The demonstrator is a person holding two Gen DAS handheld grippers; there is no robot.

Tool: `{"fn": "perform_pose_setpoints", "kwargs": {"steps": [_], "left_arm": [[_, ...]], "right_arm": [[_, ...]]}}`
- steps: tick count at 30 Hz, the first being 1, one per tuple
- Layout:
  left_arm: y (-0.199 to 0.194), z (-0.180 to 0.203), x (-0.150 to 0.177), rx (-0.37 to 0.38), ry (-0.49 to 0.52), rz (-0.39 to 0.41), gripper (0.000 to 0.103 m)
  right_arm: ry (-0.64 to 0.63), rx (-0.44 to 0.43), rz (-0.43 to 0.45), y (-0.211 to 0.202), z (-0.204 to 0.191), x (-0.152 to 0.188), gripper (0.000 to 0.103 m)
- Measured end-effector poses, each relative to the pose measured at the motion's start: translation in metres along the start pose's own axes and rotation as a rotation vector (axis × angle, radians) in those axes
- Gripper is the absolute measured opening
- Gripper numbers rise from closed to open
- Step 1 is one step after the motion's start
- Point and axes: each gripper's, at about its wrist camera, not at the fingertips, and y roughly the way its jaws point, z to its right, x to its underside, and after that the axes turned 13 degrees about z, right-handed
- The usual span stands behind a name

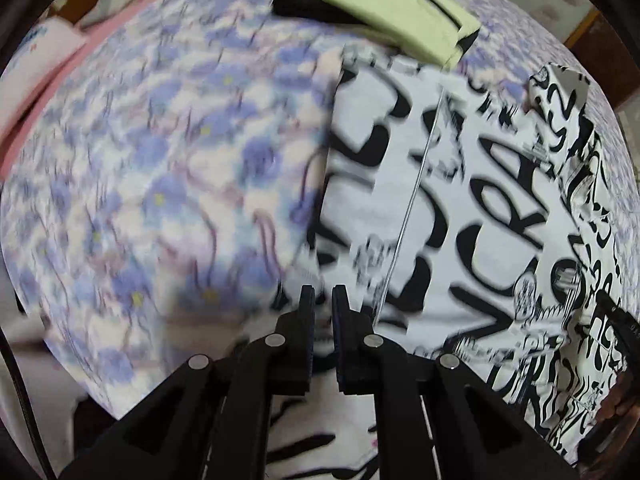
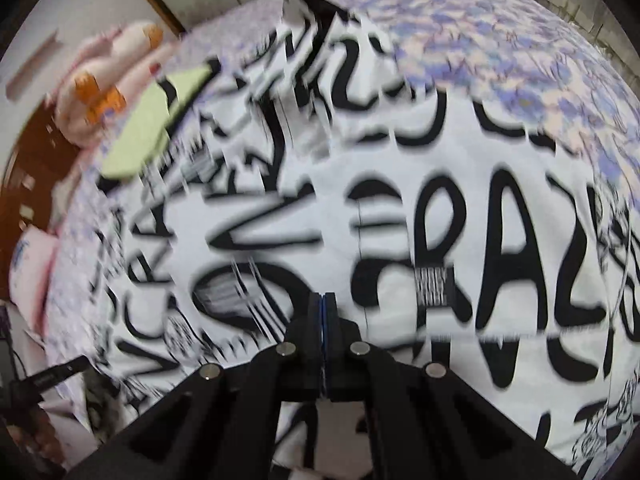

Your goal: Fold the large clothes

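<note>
Floral purple bedsheet [image 1: 160, 184], pink pillows [image 2: 116, 56], wooden furniture [image 2: 24, 168].

Left tool [image 1: 323, 294] slightly parted; right tool [image 2: 324, 300] seemingly closed.

bedsheet [image 1: 140, 200] motion-blurred, garment print [image 2: 360, 220] smeared

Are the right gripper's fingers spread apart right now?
No, the right gripper has its fingers pressed together over the black-and-white printed garment.
</note>
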Motion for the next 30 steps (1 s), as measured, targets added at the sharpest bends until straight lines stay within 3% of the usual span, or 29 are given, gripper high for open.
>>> {"fn": "perform_pose_setpoints", "kwargs": {"steps": [4,9,14,19,25,30], "left_arm": [[0.007,0.018,-0.034,0.043,0.079,0.040,0.009],[0.032,0.059,-0.071,0.149,0.152,0.058,0.009],[0.057,0.085,-0.100,0.194,0.160,0.093,0.009],[0.089,0.095,-0.109,0.263,0.152,0.019,0.009],[0.119,0.095,-0.102,0.256,0.179,-0.027,0.008],[0.122,0.075,-0.108,0.356,0.079,-0.035,0.007]], "right_arm": [[-0.018,0.016,-0.019,0.017,-0.003,-0.011,0.003],[0.032,-0.096,-0.064,0.044,-0.018,-0.013,0.003],[-0.030,-0.264,-0.067,0.071,-0.083,-0.012,0.003],[-0.100,-0.354,-0.068,0.106,-0.153,-0.009,0.003],[-0.160,-0.308,-0.101,0.148,-0.194,0.005,0.001],[-0.078,-0.195,-0.051,0.144,-0.165,0.000,0.000]]}}
